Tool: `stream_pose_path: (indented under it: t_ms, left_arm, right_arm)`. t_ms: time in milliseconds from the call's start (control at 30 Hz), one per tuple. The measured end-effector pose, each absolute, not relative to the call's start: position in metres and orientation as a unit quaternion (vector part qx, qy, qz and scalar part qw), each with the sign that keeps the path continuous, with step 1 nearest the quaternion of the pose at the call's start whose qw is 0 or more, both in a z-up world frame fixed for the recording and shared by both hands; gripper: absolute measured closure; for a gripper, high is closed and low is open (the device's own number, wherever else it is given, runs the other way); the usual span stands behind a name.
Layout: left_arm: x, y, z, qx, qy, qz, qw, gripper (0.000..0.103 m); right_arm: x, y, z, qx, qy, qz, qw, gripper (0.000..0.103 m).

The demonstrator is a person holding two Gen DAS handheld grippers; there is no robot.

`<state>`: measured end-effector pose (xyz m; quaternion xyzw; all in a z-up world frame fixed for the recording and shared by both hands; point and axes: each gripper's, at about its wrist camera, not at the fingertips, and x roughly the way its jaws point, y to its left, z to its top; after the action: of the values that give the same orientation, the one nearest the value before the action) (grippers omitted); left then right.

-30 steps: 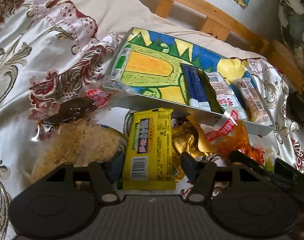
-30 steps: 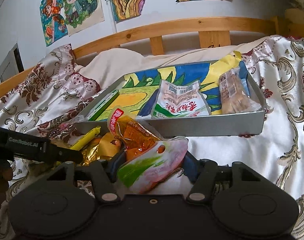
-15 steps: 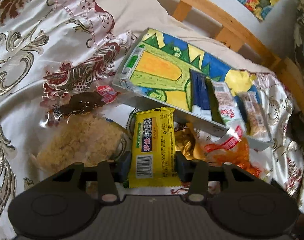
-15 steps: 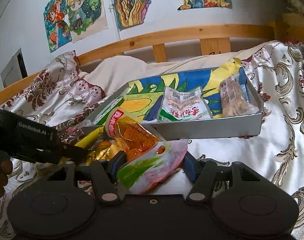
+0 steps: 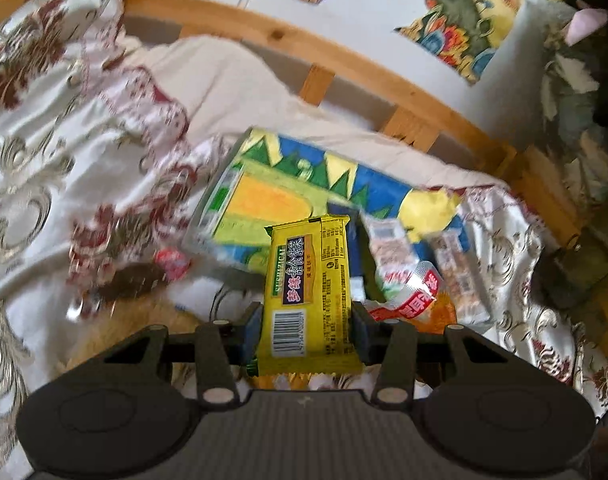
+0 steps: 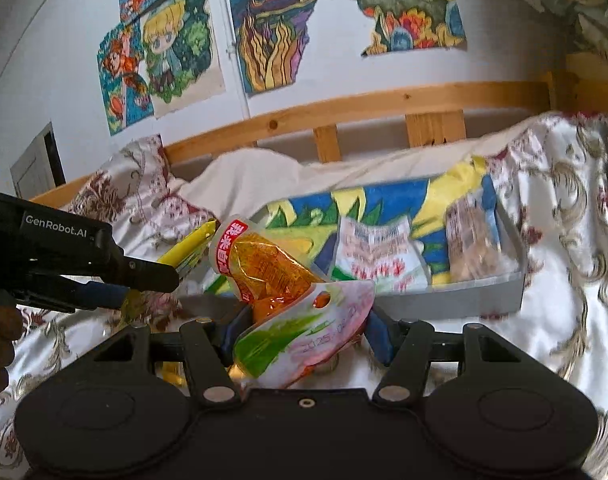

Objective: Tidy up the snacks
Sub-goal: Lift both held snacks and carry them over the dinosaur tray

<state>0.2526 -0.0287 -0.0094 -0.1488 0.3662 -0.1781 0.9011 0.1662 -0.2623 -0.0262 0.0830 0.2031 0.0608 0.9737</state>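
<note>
My left gripper [image 5: 307, 330] is shut on a yellow biscuit packet [image 5: 309, 292] and holds it above the bed, short of the tray. The grey tray [image 5: 220, 212] has a painted bottom and holds several snack packets. My right gripper [image 6: 304, 332] is shut on an orange and pink-green snack bag [image 6: 300, 320], lifted in front of the tray [image 6: 483, 300]. The left gripper [image 6: 116, 276] with the yellow packet [image 6: 190, 248] shows at the left of the right wrist view.
The bed has a glossy patterned cover [image 5: 56, 152]. A bag of yellow crumbly snack [image 5: 116, 332] and a dark snack packet [image 5: 132, 284] lie left of the tray. A wooden headboard [image 6: 363, 108] and wall posters [image 6: 272, 28] are behind.
My left gripper closed on the yellow packet and raised it off the bed towards the tray. My right gripper rose with the orange bag still in it.
</note>
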Motion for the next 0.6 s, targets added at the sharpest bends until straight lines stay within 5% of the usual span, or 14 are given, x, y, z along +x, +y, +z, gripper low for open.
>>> stream_pose_path:
  t_ms: [600]
  left_arm:
    - [0.350, -0.072, -0.031, -0.147, 0.348, -0.147, 0.914, 0.053]
  right_arm:
    - [0.244, -0.295, -0.012, 0.089, 0.176, -0.017, 0.980, 0.041]
